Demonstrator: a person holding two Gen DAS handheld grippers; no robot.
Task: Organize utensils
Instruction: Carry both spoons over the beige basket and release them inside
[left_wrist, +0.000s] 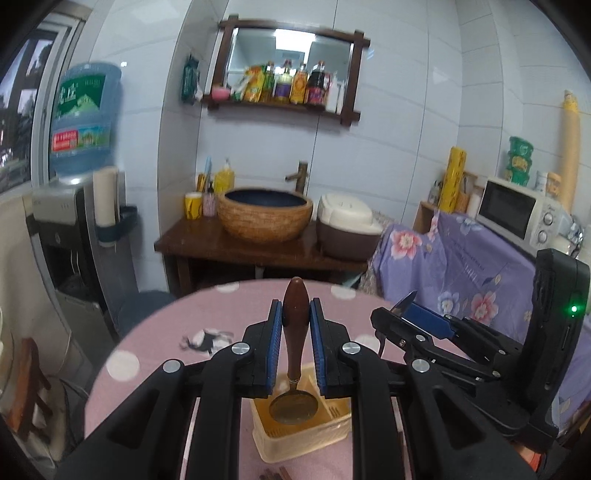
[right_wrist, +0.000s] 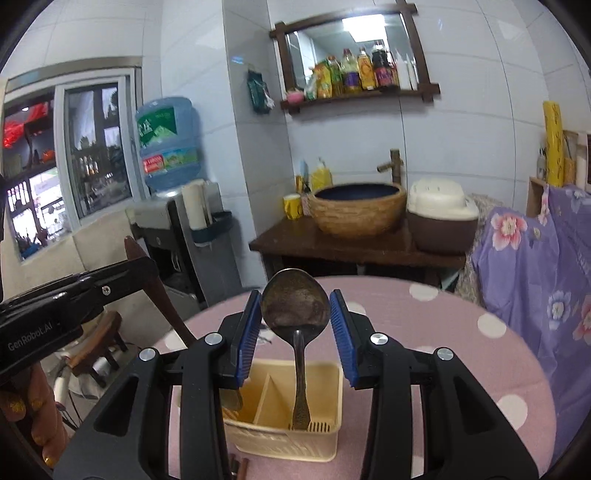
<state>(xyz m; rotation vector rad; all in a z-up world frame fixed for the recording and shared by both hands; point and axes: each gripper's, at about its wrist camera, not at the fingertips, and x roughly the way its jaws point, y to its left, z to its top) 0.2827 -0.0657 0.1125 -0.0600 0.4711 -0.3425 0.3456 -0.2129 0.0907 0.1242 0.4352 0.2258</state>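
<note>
A cream plastic utensil caddy (left_wrist: 303, 439) (right_wrist: 280, 432) with a divider stands on the pink dotted table. My left gripper (left_wrist: 295, 317) is shut on the brown wooden handle of a brass spoon (left_wrist: 294, 343), whose bowl hangs down inside the caddy's left part. My right gripper (right_wrist: 295, 314) is shut on the bowl of a metal spoon (right_wrist: 297, 306); its handle points down into the caddy's right compartment. The right gripper also shows in the left wrist view (left_wrist: 410, 314), to the right of the left one.
Dark chopstick ends (right_wrist: 240, 467) lie on the table (right_wrist: 461, 369) in front of the caddy. A wooden chair (right_wrist: 155, 291) stands at the table's left. Beyond are a washstand with a basin (right_wrist: 356, 208), a rice cooker (right_wrist: 439, 214) and a water dispenser (right_wrist: 173, 206).
</note>
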